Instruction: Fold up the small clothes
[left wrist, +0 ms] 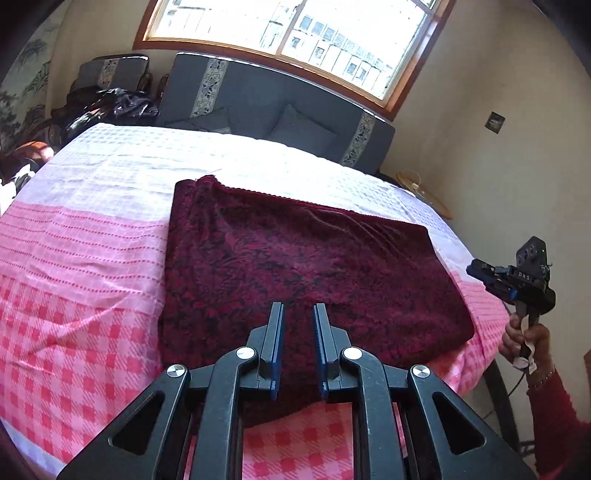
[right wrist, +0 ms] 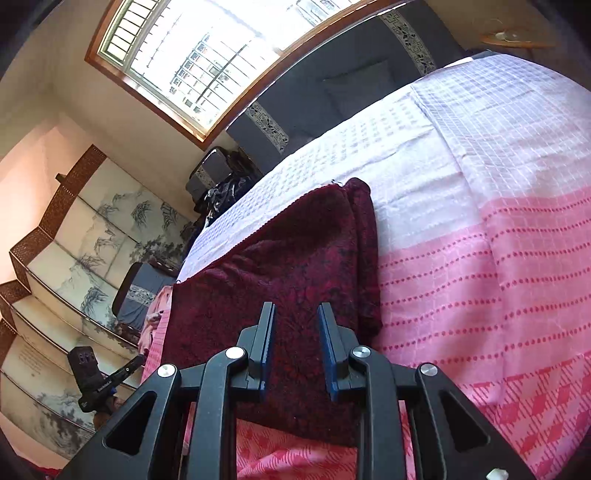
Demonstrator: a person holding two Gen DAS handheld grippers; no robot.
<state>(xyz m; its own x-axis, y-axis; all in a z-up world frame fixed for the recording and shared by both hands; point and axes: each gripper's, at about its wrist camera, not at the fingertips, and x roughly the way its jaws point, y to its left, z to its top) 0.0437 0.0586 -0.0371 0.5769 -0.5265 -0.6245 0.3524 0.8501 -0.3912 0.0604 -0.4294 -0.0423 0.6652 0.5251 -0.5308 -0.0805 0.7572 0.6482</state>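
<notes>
A dark red patterned garment [left wrist: 295, 266] lies folded into a flat rectangle on the pink-and-white checked cloth [left wrist: 81, 258] that covers the table. My left gripper [left wrist: 298, 312] is open and empty, hovering above the garment's near edge. My right gripper [right wrist: 296, 314] is open and empty above one end of the garment [right wrist: 288, 269]. The right gripper also shows in the left wrist view [left wrist: 480, 271], held off the table's right side. The left gripper shows in the right wrist view [right wrist: 136, 363], off the table's edge.
A grey sofa with cushions [left wrist: 280, 110] stands behind the table under a window [left wrist: 295, 33]. Dark clutter [left wrist: 110, 107] lies at the back left. A painted folding screen [right wrist: 74, 277] stands at one side. A small wooden side table [left wrist: 424, 192] is at the back right.
</notes>
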